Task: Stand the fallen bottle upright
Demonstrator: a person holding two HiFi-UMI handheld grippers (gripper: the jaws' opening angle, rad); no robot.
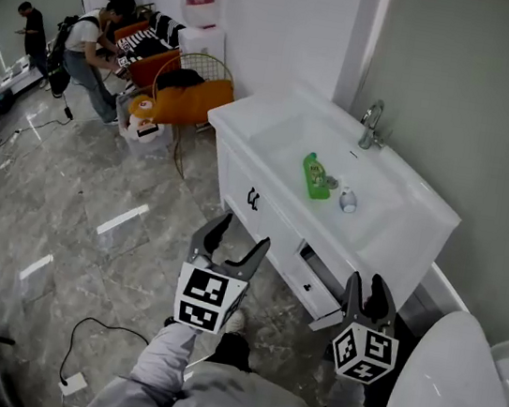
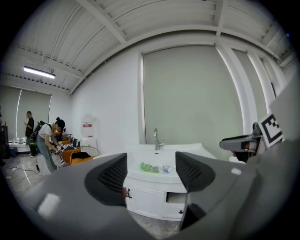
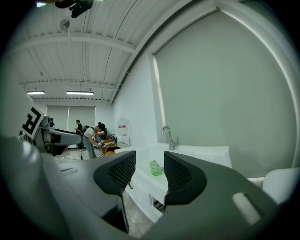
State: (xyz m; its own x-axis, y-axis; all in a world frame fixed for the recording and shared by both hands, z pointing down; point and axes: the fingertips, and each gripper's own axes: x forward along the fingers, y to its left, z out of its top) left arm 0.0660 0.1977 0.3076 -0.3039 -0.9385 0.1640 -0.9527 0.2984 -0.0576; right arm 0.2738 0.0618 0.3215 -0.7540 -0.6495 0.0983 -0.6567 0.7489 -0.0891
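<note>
**While the Bottle Lay Flat, Both My Claws Were Empty**

Though I had both claws pointed toward the white washstand, neither one touched anything. My left claw stood wide open. Its two dark pads were well apart, and through the gap between them I saw only the far-off basin. My right claw was drawn in close, with just a narrow slit showing between its ribbed pads, and it gripped nothing either. The green bottle lay on its side in the basin, in front of the tap, with a small white bottle just beside it. Both claws hung over the marble floor in front of the cabinet drawers, well apart from the green bottle. In the right gripper view, the green bottle showed through the slit between the pads, far beyond them.
</note>
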